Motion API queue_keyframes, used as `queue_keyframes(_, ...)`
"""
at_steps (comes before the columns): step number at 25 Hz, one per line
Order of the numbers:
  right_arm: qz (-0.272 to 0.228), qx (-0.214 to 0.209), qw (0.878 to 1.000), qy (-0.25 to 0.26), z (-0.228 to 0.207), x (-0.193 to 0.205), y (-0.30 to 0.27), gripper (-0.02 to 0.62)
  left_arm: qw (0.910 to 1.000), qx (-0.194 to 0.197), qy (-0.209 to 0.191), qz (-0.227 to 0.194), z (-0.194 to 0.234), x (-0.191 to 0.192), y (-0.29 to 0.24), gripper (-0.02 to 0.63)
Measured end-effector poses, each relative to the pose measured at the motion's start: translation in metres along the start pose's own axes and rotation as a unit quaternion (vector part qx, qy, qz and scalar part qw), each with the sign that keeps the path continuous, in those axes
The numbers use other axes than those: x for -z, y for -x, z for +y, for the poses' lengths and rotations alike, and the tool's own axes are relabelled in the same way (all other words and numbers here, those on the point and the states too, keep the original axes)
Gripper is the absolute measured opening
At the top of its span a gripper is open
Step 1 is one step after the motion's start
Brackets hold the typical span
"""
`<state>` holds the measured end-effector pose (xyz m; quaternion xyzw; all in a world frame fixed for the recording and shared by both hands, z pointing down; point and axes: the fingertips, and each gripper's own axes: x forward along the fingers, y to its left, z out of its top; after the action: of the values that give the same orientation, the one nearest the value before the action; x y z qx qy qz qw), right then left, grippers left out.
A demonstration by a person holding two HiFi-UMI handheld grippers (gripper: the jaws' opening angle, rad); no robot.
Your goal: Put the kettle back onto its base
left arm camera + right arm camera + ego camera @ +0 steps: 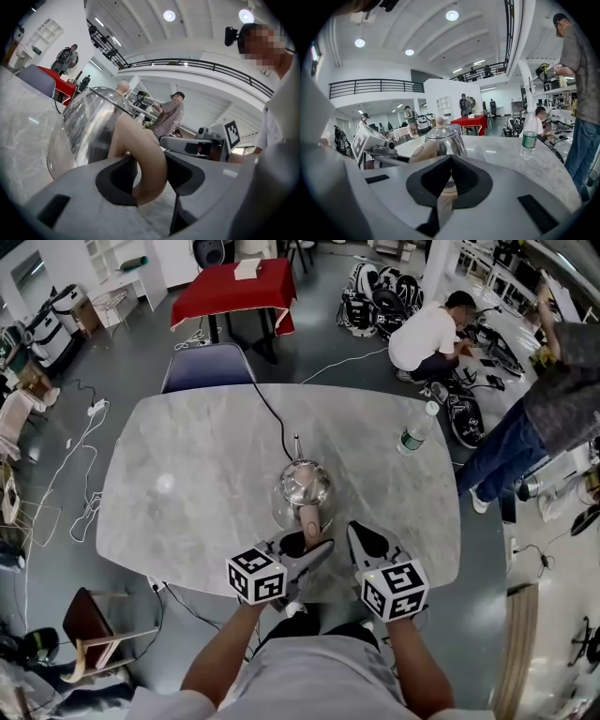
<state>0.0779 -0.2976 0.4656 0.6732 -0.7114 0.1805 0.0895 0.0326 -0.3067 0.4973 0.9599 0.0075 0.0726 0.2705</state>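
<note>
A shiny steel kettle (302,486) (84,126) (443,140) stands on the marble table (187,484), near its front edge. Its beige handle (309,519) (145,159) points toward me. My left gripper (305,545) (150,173) reaches in nearly level, and its jaws close on that handle from both sides. My right gripper (366,538) (449,161) rests just to the right of the kettle, shut with nothing in it. A ribbed disc (449,184) shows under the kettle. The base is otherwise hidden.
A black cord (274,423) runs from the kettle to the table's far edge. A water bottle (415,432) (529,136) stands at the right edge. A blue chair (206,367) is behind the table. People stand and crouch at the right (553,418).
</note>
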Motion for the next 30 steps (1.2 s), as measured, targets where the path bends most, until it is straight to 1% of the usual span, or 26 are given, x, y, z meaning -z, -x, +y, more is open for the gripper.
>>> queue_keyframes(6,0.003,-0.007,1.0,-0.001,0.004,0.001,-0.003,0.005,0.9999,-0.006,-0.007,0.006,0.0,0.003,0.001,0.176)
queue_keyframes(11,0.007,-0.015,1.0,-0.002,0.01,0.004,-0.006,0.005,0.9988,-0.043,-0.021,0.008,0.001,0.007,0.005,0.184)
queue_keyframes(19,0.011,-0.04,0.999,0.004,0.022,0.004,-0.007,0.004,0.9946,-0.102,-0.02,0.006,0.008,0.004,0.016,0.206)
queue_keyframes(24,0.007,-0.062,0.998,0.01,0.025,0.003,-0.002,0.005,0.9881,-0.151,-0.025,-0.013,0.012,-0.001,0.025,0.206)
queue_keyframes(26,0.005,-0.073,0.997,0.014,0.025,0.001,0.001,0.004,0.9842,-0.173,-0.026,-0.027,0.011,-0.005,0.029,0.206)
queue_keyframes(30,0.004,-0.097,0.995,0.019,0.029,0.004,0.014,0.005,0.9759,-0.211,-0.016,-0.051,0.0,-0.007,0.038,0.206)
